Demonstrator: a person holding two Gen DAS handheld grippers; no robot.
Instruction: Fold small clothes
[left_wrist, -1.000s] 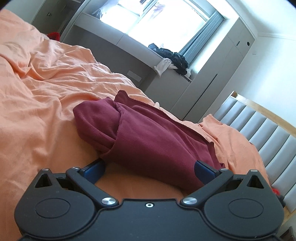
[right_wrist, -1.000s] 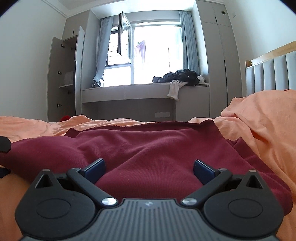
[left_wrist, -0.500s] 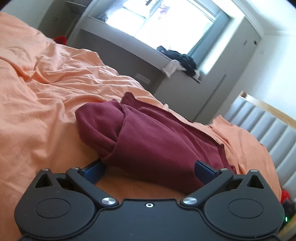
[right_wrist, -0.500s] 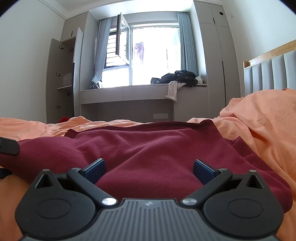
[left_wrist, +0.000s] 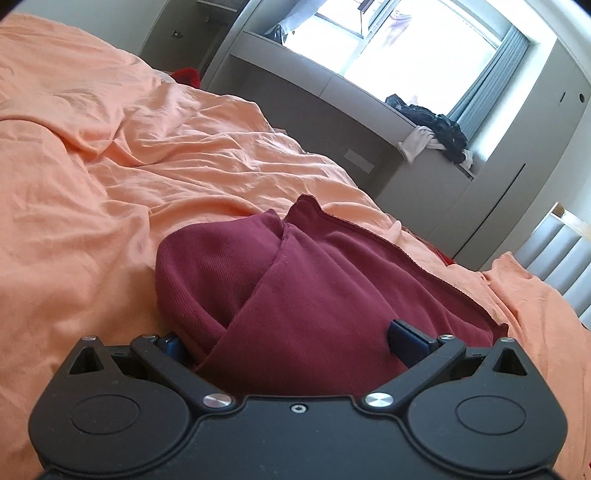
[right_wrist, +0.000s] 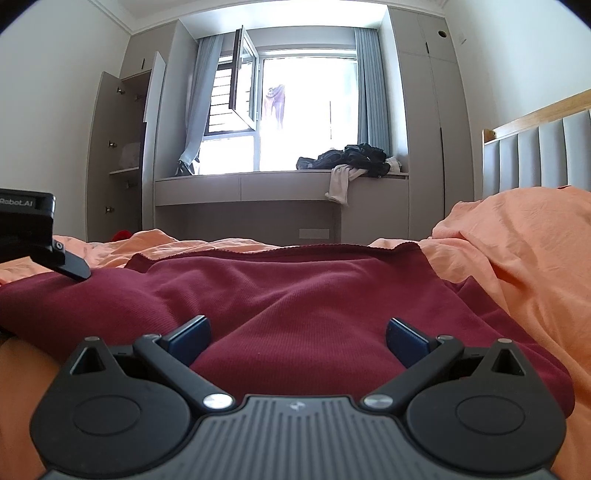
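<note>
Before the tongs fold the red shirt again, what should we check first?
1. Left tongs open: ok, blue pads apart.
2. Right tongs open: ok.
3. Shirt between both tongs: ok, cloth fills each gap.
4. Shirt flat: not ok, left end is bunched into a roll.
5. Blanket smooth: not ok, wrinkled.
6. Pads under the shirt's edge: cannot tell.

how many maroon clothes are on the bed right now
1. A single maroon garment lies partly folded on the orange bedsheet, between the open fingers of both grippers. Other clothes sit on the window ledge; more could be hidden out of frame.
</note>
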